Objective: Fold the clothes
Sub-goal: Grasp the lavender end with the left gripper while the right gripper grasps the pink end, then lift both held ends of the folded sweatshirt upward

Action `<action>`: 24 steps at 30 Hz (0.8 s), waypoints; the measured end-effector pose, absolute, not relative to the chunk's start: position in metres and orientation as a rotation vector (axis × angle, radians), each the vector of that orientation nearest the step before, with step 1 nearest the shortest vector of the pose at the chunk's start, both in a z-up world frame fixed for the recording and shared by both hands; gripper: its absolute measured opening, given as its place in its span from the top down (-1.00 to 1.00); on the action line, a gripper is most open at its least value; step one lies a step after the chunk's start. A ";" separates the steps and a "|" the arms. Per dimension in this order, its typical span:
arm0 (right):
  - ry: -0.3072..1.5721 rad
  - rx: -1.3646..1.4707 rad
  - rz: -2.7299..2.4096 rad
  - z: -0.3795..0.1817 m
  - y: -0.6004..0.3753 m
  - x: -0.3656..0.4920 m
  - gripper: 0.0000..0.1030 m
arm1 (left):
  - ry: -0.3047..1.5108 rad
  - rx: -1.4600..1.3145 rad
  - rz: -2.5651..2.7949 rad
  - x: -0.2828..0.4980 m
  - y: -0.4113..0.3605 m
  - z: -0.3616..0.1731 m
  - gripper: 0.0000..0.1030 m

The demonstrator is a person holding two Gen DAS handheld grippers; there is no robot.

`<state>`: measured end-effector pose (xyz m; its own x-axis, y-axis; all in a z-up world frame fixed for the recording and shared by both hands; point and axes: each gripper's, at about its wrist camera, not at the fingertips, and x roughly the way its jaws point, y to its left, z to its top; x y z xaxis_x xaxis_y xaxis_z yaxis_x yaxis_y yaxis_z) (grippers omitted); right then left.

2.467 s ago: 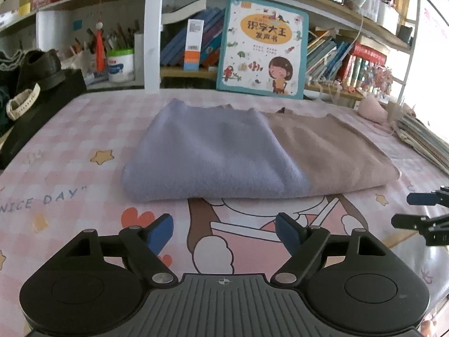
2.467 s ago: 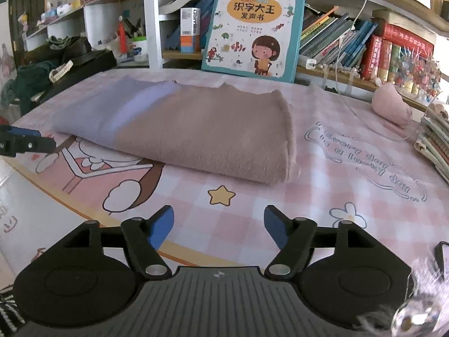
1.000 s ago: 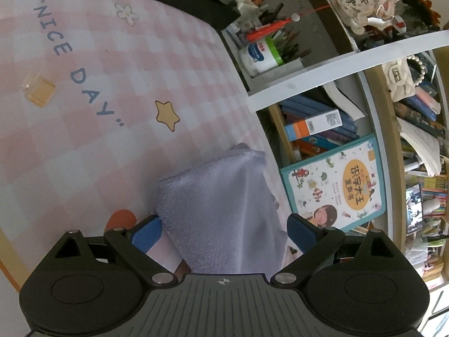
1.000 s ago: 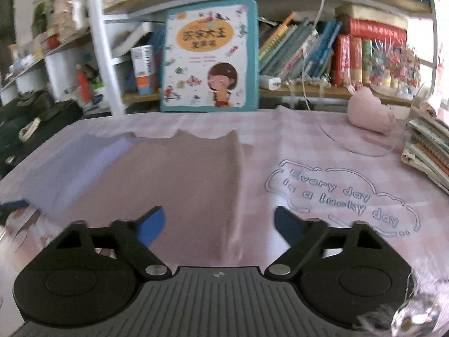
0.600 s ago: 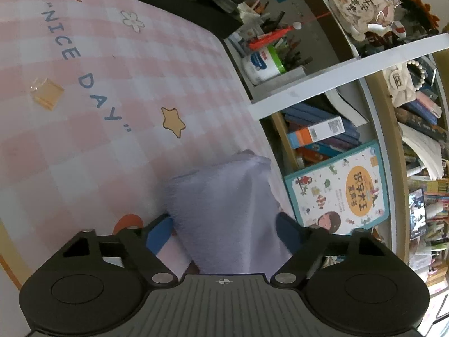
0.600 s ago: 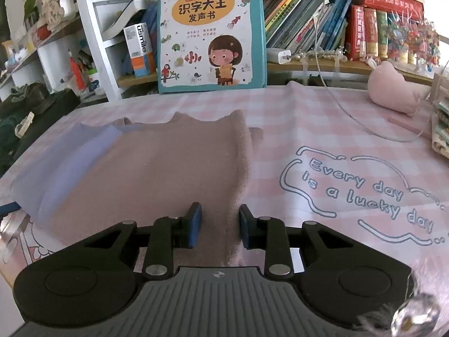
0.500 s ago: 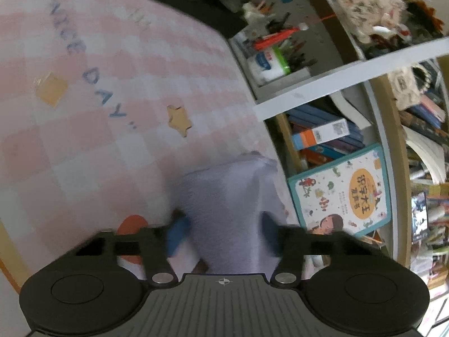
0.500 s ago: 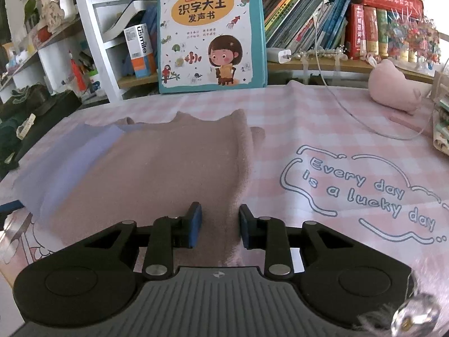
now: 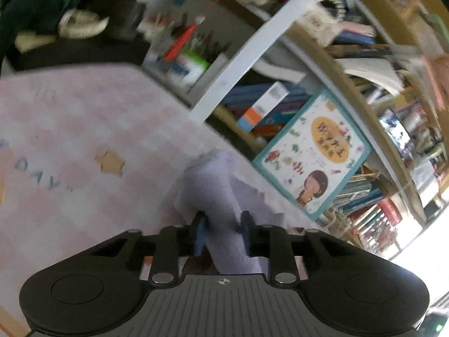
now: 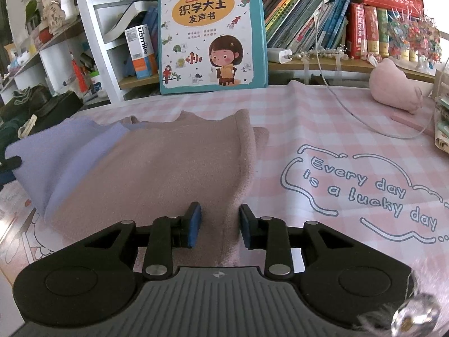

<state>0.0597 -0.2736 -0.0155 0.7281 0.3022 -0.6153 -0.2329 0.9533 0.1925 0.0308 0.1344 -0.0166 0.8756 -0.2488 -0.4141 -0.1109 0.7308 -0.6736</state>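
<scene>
The right gripper (image 10: 218, 223) clasps the brown end of one folded garment (image 10: 168, 165); the left gripper (image 9: 223, 229) pinches its lilac end. The garment lies mid-table (image 10: 322, 129), bare cloth to its right, one picture book (image 10: 210, 31) at the back edge.

One folded garment (image 10: 157, 165) lies on the table, in two colours: a lavender part and a dusty-pink part. Two grippers are in view, the left gripper (image 9: 223, 229) and the right gripper (image 10: 217, 221), each with two blue-padded fingers. One pink checked tablecloth (image 10: 322, 129) covers the surface. One large children's picture book (image 10: 210, 32) leans against the shelf. One pink plush toy (image 10: 393, 91) sits at the right. One white charger plug (image 10: 280, 55) rests on the shelf, with one cable running from it.
</scene>
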 end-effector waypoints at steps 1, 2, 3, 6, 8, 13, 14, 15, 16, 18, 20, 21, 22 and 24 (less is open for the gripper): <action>0.695 0.107 0.296 -0.016 -0.274 0.059 0.44 | 0.534 -0.809 -0.076 0.034 0.140 -0.022 0.09; 0.695 0.108 0.296 -0.016 -0.274 0.059 0.44 | 0.560 -0.878 -0.069 0.037 0.146 -0.030 0.04; 0.695 0.109 0.296 -0.016 -0.274 0.059 0.44 | 0.576 -0.926 -0.065 0.039 0.150 -0.036 -0.04; 0.692 0.111 0.295 -0.016 -0.274 0.059 0.44 | 0.601 -1.017 -0.032 0.044 0.158 -0.049 -0.07; 0.690 0.110 0.294 -0.016 -0.273 0.059 0.44 | 0.596 -1.000 -0.013 0.047 0.156 -0.049 -0.07; 0.692 0.107 0.298 -0.017 -0.272 0.058 0.44 | 0.566 -0.946 0.000 0.060 0.147 -0.049 0.15; 0.692 0.107 0.298 -0.017 -0.271 0.058 0.44 | 0.566 -0.937 -0.002 0.062 0.144 -0.050 0.28; 0.691 0.107 0.298 -0.017 -0.271 0.058 0.43 | 0.575 -0.942 -0.009 0.064 0.144 -0.053 0.54; 0.691 0.108 0.297 -0.017 -0.271 0.058 0.42 | 0.582 -0.945 -0.016 0.066 0.144 -0.056 0.63; 0.692 0.117 0.296 -0.017 -0.271 0.058 0.41 | 0.546 -0.869 -0.038 0.062 0.140 -0.048 0.74; 0.694 0.123 0.295 -0.017 -0.271 0.059 0.41 | 0.493 -0.757 -0.068 0.056 0.133 -0.034 0.76; 0.695 0.127 0.296 -0.017 -0.270 0.059 0.41 | 0.470 -0.718 -0.083 0.052 0.130 -0.027 0.76; 0.697 0.130 0.297 -0.017 -0.269 0.060 0.41 | 0.473 -0.747 -0.090 0.051 0.134 -0.027 0.76; 0.700 0.132 0.300 -0.017 -0.264 0.062 0.41 | 0.501 -0.845 -0.091 0.051 0.151 -0.036 0.76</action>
<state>0.0622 -0.2639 -0.0170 0.7242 0.3148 -0.6136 -0.2266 0.9489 0.2194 0.0514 0.1511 -0.0362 0.8808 -0.2715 -0.3880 -0.1182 0.6672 -0.7354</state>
